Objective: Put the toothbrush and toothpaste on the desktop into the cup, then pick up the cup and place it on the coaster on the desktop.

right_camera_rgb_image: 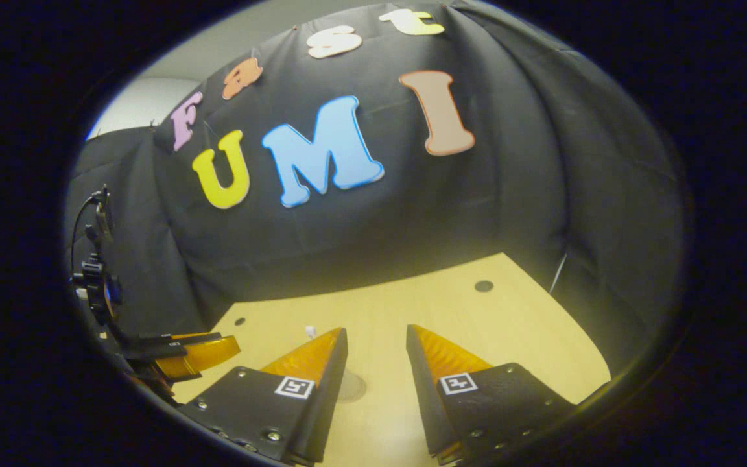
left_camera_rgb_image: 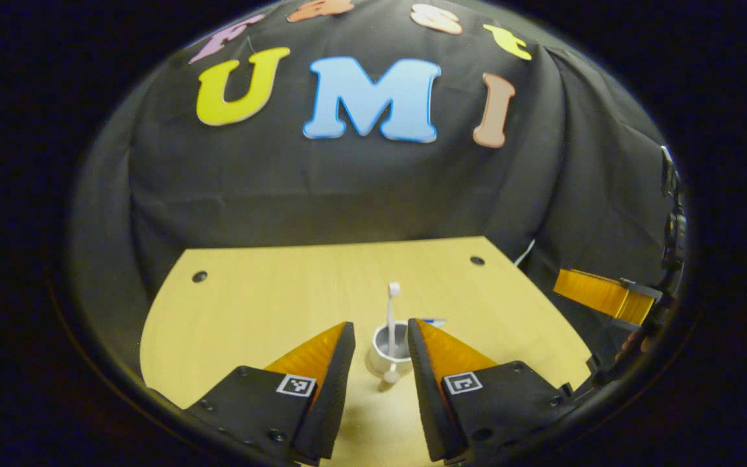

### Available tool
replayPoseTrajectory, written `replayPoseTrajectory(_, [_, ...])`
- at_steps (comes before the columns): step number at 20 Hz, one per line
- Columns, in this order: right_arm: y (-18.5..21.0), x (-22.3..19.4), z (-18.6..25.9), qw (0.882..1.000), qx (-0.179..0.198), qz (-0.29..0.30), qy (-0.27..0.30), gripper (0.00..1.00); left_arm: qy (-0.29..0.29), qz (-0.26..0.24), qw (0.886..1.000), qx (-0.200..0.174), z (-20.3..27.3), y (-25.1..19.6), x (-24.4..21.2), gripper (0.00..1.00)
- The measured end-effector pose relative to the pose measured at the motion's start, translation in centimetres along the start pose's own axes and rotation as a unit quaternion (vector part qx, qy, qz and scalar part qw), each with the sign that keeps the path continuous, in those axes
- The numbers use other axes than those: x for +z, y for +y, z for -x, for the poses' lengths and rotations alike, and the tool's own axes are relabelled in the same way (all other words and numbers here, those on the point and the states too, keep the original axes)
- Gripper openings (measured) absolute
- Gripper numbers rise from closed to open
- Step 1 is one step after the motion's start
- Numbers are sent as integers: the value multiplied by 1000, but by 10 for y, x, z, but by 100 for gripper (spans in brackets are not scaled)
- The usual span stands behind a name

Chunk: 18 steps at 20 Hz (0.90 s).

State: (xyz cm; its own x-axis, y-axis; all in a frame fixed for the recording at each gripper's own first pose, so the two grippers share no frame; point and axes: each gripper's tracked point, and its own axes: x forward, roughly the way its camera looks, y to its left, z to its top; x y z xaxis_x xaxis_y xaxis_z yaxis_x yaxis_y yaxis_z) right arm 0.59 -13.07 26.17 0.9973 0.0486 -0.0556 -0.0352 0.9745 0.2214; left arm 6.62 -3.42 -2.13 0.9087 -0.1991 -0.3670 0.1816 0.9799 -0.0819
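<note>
In the left gripper view, the cup [left_camera_rgb_image: 391, 353] stands low in the frame's centre on the worktop [left_camera_rgb_image: 270, 305], a white mug seen from above with a handle nub at its near side. The toothbrush [left_camera_rgb_image: 391, 311] stands upright in it, head up, rising above the rim. Just right of the cup, at the inner edge of a finger, a small white-and-blue sliver [left_camera_rgb_image: 435, 322] lies on the worktop; I cannot tell what it is.

The left hand-held gripper [left_camera_rgb_image: 381, 337] hangs above the worktop with its jaws apart and nothing between them; the cup shows through the gap, farther off. At the right edge of that frame the right hand-held gripper [left_camera_rgb_image: 607, 295] shows from the side.

In the right gripper view, the right hand-held gripper [right_camera_rgb_image: 377, 340] is also spread wide and holds nothing. A round greyish coaster [right_camera_rgb_image: 351, 387] lies on the worktop [right_camera_rgb_image: 509, 324] between its fingers. A small white tip [right_camera_rgb_image: 310, 331] peeks above the left finger. The left hand-held gripper [right_camera_rgb_image: 198, 353] sits at the lower left.
</note>
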Motion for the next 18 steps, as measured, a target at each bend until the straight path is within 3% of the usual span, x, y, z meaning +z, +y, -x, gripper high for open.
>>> replayPoseTrajectory(1, [15, 14, 2, 1000, 12, 1, -16, 56, -30, -2, 1000, 6, 13, 3, 24, 64])
replayPoseTrajectory(2, [26, 25, 5, 999, 22, 4, -30, 53, -58, -4, 998, 10, 26, 5, 44, 51])
replayPoseTrajectory(5, [52, 55, 18, 997, 46, 14, -61, 56, -119, -13, 992, 29, 49, 15, 76, 64])
replayPoseTrajectory(6, [57, 63, 20, 996, 49, 13, -70, 59, -138, -15, 990, 39, 56, 17, 84, 63])
replayPoseTrajectory(9, [62, 83, 27, 994, 41, 27, -101, 56, -206, -27, 976, 61, 90, 20, 111, 63])
replayPoseTrajectory(10, [59, 86, 27, 993, 32, 37, -112, 55, -218, -32, 973, 69, 99, 18, 115, 49])
replayPoseTrajectory(11, [57, 88, 31, 991, 25, 46, -119, 51, -231, -37, 969, 77, 106, 16, 120, 63])
replayPoseTrajectory(12, [57, 90, 32, 990, 19, 52, -127, 55, -247, -39, 964, 85, 112, 16, 124, 49])
replayPoseTrajectory(13, [57, 93, 34, 989, 16, 56, -133, 55, -260, -39, 961, 92, 119, 14, 127, 63])
replayPoseTrajectory(15, [58, 93, 35, 988, 16, 62, -137, 51, -269, -36, 957, 99, 125, 10, 131, 63])
replayPoseTrajectory(18, [55, 96, 40, 986, 11, 72, -147, 55, -275, -35, 954, 116, 129, 10, 129, 63])
